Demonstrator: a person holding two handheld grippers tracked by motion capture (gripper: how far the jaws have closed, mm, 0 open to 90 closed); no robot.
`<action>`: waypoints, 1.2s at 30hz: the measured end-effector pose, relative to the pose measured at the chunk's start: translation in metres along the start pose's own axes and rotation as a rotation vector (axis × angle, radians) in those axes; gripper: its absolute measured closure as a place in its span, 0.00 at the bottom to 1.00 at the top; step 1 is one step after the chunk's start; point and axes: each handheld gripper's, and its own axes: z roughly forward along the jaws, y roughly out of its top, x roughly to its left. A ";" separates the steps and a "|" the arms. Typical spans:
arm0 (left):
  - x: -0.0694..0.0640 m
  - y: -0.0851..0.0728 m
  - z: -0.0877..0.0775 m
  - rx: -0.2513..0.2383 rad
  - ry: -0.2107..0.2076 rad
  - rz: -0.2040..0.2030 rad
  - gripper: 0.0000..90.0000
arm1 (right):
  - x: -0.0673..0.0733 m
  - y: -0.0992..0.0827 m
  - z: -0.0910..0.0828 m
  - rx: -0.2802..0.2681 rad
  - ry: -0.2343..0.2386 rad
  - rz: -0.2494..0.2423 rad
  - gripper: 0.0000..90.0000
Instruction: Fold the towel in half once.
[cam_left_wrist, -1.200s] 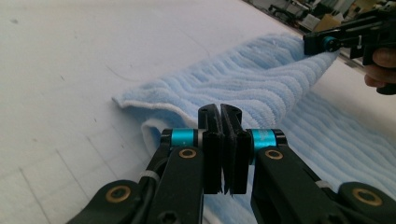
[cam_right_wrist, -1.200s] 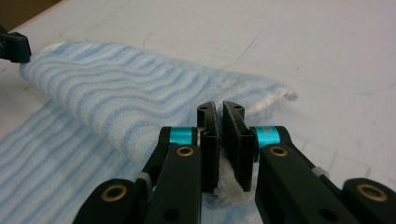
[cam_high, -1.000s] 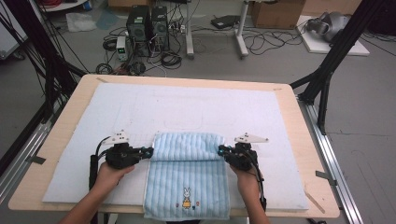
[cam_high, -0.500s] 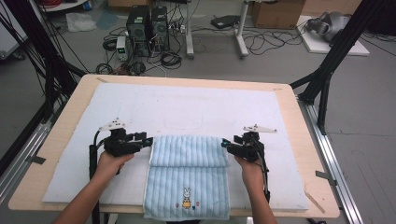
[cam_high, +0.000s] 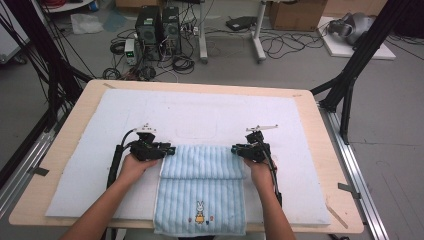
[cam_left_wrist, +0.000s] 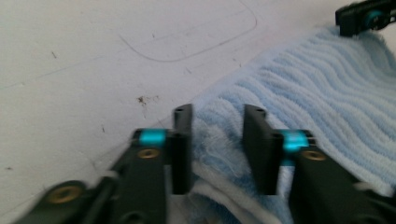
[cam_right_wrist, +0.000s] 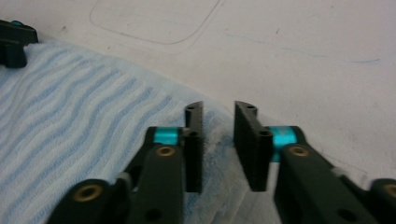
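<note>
Currently the towel (cam_high: 200, 192) lies on the white mat (cam_high: 95, 145) at the near middle of the table (cam_high: 65, 135), its far end folded back toward the person into a doubled band. Its near edge, with a small rabbit emblem (cam_high: 200, 212), hangs at the table's front edge.

Left gripper (cam_high: 167, 150): positioned at the left end of the folded band. In the left gripper view, the gripper (cam_left_wrist: 217, 121) has its jaws standing a narrow gap apart, with the towel's corner (cam_left_wrist: 217, 140) bunched between them. The jaws have just been closing. The frame is slightly blurred, so pad contact with the cloth cannot be confirmed.

Right gripper (cam_high: 235, 149): positioned at the right end of the folded band. In the right gripper view, the gripper (cam_right_wrist: 218, 119) has its jaws likewise a narrow gap apart, astride the towel's edge (cam_right_wrist: 215, 140), with mat showing beyond. These jaws have also just been closing. A firm pinch cannot be confirmed.

Both grippers point inward, toward each other, across the band. Each hand (cam_high: 132, 167) rests low over the mat.
</note>
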 end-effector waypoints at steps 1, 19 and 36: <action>-0.001 0.001 -0.002 -0.015 -0.003 0.010 0.92 | 0.002 0.000 -0.001 -0.004 -0.002 -0.026 0.96; -0.015 -0.020 -0.053 -0.138 -0.171 -0.005 0.95 | 0.033 -0.023 -0.056 -0.153 0.053 -0.161 0.96; -0.019 -0.037 -0.053 -0.107 -0.108 -0.088 0.50 | 0.030 -0.070 -0.066 -0.099 0.050 -0.102 0.81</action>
